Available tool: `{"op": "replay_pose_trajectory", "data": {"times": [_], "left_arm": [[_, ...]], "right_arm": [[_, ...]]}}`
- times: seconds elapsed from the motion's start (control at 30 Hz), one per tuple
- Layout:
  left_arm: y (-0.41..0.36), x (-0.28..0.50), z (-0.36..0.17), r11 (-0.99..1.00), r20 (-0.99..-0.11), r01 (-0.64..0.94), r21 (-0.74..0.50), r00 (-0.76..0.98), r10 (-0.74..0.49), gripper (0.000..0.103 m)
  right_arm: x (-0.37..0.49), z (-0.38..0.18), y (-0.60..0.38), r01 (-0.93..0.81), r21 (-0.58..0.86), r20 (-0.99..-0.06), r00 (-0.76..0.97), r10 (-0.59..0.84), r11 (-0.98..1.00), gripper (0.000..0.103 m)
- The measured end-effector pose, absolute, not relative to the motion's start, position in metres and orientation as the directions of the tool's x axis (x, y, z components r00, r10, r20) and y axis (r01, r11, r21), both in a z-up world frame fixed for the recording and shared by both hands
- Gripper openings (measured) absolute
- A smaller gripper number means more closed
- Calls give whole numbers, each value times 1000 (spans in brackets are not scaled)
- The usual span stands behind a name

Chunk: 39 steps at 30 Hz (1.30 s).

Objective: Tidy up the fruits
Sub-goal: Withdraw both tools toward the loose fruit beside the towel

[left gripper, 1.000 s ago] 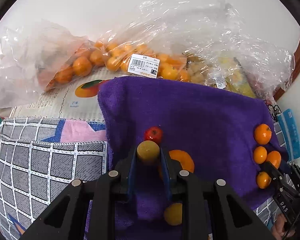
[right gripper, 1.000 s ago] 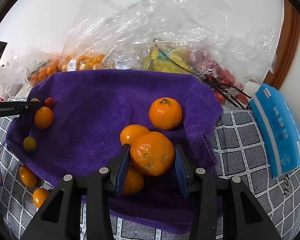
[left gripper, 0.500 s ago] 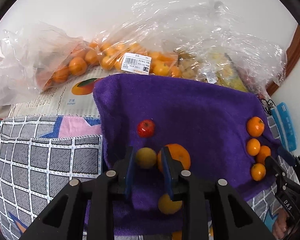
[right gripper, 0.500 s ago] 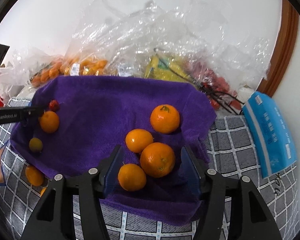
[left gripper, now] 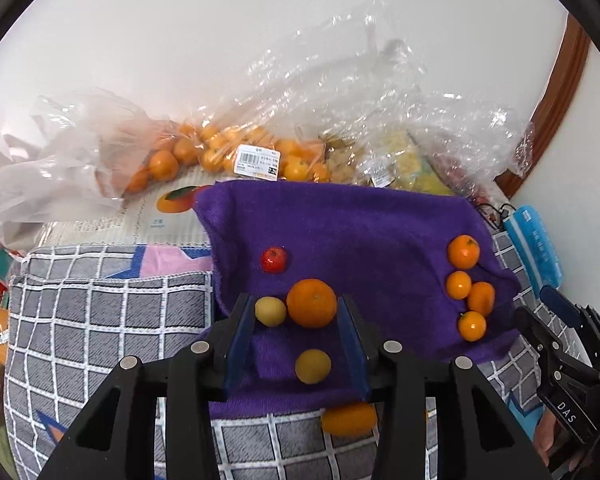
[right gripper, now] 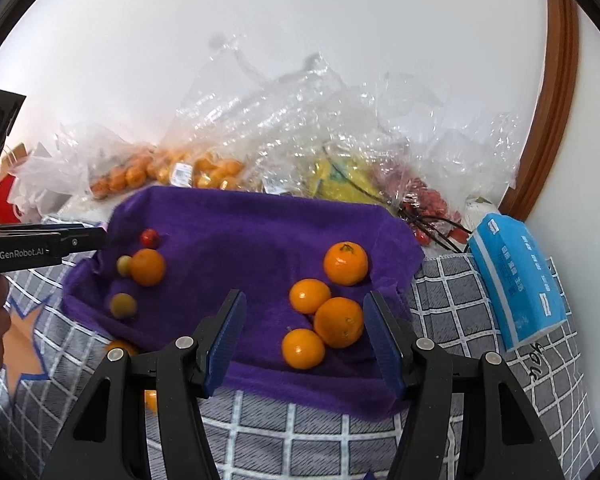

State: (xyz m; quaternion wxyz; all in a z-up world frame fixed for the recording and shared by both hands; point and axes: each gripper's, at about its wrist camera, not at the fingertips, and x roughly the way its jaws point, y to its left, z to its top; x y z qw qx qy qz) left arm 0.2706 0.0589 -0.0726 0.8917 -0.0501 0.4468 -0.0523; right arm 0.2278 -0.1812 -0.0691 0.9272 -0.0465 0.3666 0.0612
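On the purple towel [left gripper: 360, 232], as the left wrist view shows it, the fruit lies in two groups, which suggests sorting by kind and size. The left gripper [left gripper: 296, 336] hangs above the near-left group with its jaws opening; nothing is pressed between the pads. The small yellow-green fruit [left gripper: 270, 311] lies just beside the left pad, touching a large orange [left gripper: 312, 303]. A second yellowish fruit [left gripper: 313, 366] lies nearer, and a small red fruit [left gripper: 274, 259] farther. Count in this group: four pieces. At the right edge of the towel lie four mandarins [left gripper: 463, 251], close together. One more orange fruit [left gripper: 349, 419] lies off the towel on the grey checked cloth [left gripper: 100, 312].

In the right wrist view, the right gripper [right gripper: 304, 334] stands with its jaws apart and holds nothing; the pads flank the near-right group without touching it. Count there: four mandarins [right gripper: 339, 322], three of them touching, one [right gripper: 346, 263] slightly farther. The left group again counts four. The towel likely keeps round fruit from rolling. Unsorted stock stays in the clear plastic bags [right gripper: 204, 170] along the far wall; a blue tissue pack [right gripper: 516, 280] lies at right.
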Motion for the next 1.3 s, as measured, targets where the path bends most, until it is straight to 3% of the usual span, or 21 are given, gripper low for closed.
{"op": "replay_pose_trajectory", "data": {"times": [0.6, 1.3], "left_arm": [[74, 202, -43, 989, -750, 35, -140, 649, -129, 40], [78, 153, -44, 984, -750, 78, -162, 638, -174, 40]], "right_arm": [[168, -50, -168, -156, -5, -683, 722, 110, 988, 60], [129, -56, -167, -115, 5, -684, 724, 87, 993, 59]]}}
